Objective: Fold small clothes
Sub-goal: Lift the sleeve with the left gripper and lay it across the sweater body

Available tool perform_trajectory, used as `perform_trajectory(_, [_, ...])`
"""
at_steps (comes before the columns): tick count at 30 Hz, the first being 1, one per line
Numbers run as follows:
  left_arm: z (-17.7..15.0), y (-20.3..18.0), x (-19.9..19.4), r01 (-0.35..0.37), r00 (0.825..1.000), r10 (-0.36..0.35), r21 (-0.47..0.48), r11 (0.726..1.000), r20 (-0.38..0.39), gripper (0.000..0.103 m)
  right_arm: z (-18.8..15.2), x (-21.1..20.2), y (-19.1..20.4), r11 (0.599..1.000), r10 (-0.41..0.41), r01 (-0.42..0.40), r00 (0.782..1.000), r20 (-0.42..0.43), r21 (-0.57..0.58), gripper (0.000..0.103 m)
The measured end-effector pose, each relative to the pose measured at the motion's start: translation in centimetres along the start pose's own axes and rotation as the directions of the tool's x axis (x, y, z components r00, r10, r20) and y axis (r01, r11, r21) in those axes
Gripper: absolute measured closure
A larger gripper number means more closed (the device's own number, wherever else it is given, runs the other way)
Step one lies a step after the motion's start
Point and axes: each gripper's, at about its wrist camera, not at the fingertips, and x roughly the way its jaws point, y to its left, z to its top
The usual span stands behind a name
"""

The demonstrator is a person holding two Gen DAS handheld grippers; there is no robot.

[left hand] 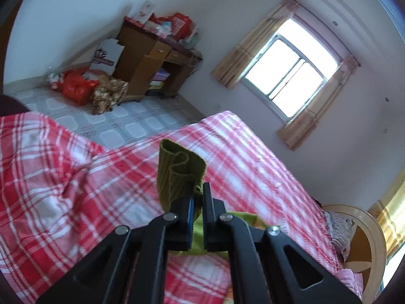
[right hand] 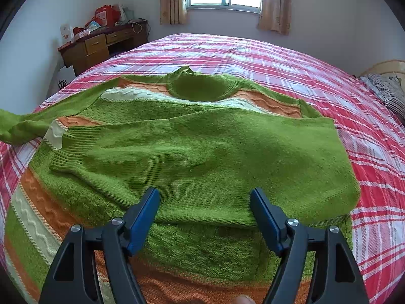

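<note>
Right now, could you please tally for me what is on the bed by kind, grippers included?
Green sweater spread on the plaid bedspread: 1
Sweater cuff pinched and lifted by the left gripper: 1
Grippers: 2, the left shut on the cuff, the right gripper open above the sweater
Striped pillow: 1
Total: 5

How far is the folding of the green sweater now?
Done: one sleeve already lies folded across the green sweater on the bed. In hand: the left gripper is shut on the other sleeve's cuff, lifted. The right gripper is open above the body. Left: laying that sleeve, then folding the body.
</note>
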Motion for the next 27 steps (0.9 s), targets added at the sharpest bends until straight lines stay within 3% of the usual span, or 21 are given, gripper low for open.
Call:
perform_trajectory(15, [2.0,-12.9,-1.2,0.159,0.985,-0.166,0.135,0.978,0.041,0.098,-0.1,0.0,-0.4,0.999,0.023,-0.023,1.000,0.008,0.022,0.026])
perform_trajectory(20, [0.3,-18.5,0.0,0.219,0.975,-0.221,0.212,0.952,-0.012,0.098,0.0,-0.7,-2.0,0.988,0.120,-0.122,0.993,0.023,0.093,0.026])
perform_trajectory(27, [-4.3,-26.0,1.8,0.311,0.950,-0.297,0.330,0.892,-0.091,0.098,-1.3,-5.5,-5.1,0.985,0.097,-0.110,0.991,0.096,0.136,0.026])
